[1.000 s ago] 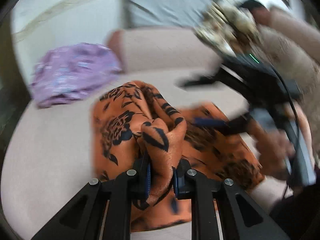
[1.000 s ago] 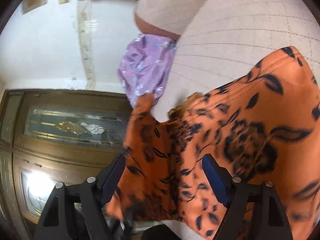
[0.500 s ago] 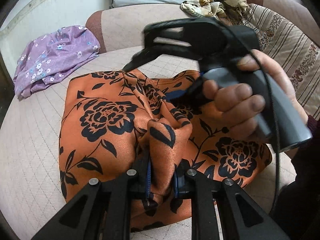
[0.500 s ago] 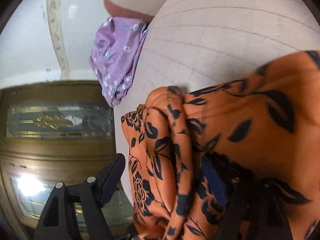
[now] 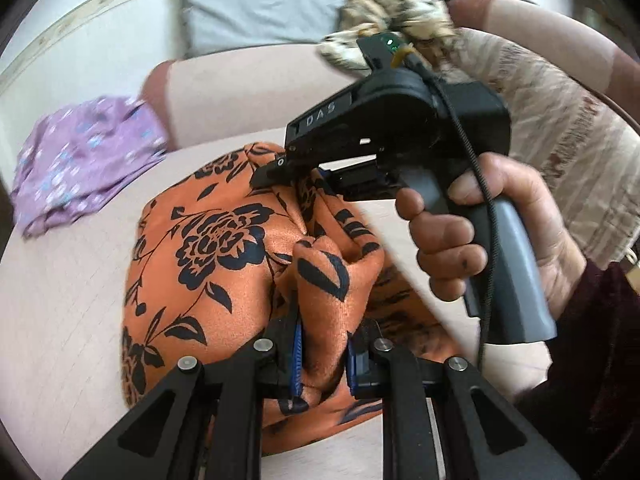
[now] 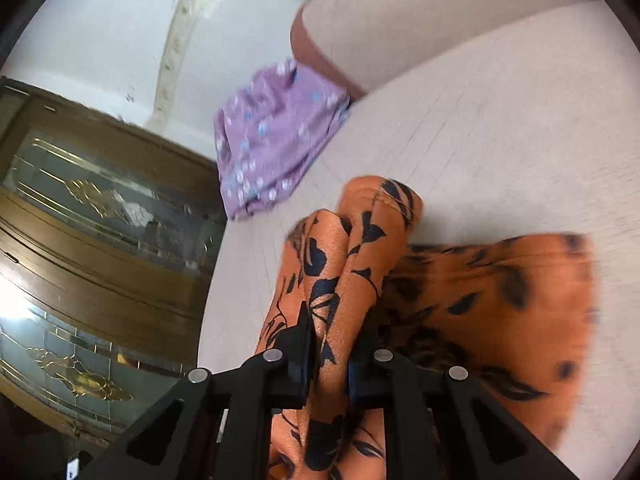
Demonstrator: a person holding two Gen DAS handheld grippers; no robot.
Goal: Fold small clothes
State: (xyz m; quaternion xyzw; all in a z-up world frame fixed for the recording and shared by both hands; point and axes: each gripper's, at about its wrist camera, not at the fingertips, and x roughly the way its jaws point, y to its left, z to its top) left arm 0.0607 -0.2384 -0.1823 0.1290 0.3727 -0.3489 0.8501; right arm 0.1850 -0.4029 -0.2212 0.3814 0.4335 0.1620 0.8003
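Observation:
An orange garment with black flowers (image 5: 224, 248) lies on the beige quilted sofa seat (image 5: 60, 320). My left gripper (image 5: 322, 356) is shut on a bunched fold of it near its front edge. My right gripper (image 6: 328, 356) is shut on another bunched fold of the orange garment (image 6: 360, 264). In the left wrist view the right gripper (image 5: 304, 176) is held by a hand just beyond, pinching the cloth at its far side. The rest of the garment (image 6: 500, 292) spreads to the right on the seat.
A purple flowered garment (image 5: 80, 156) lies at the seat's far left, also in the right wrist view (image 6: 272, 140). A grey cushion (image 5: 272, 4) and a patterned cloth (image 5: 392, 12) sit on the sofa back. A wooden glass door (image 6: 92, 240) stands left.
My right gripper has closed on a fold of the orange garment; it was open around the cloth before. Both grippers have lifted the folds. The left grip is unchanged.

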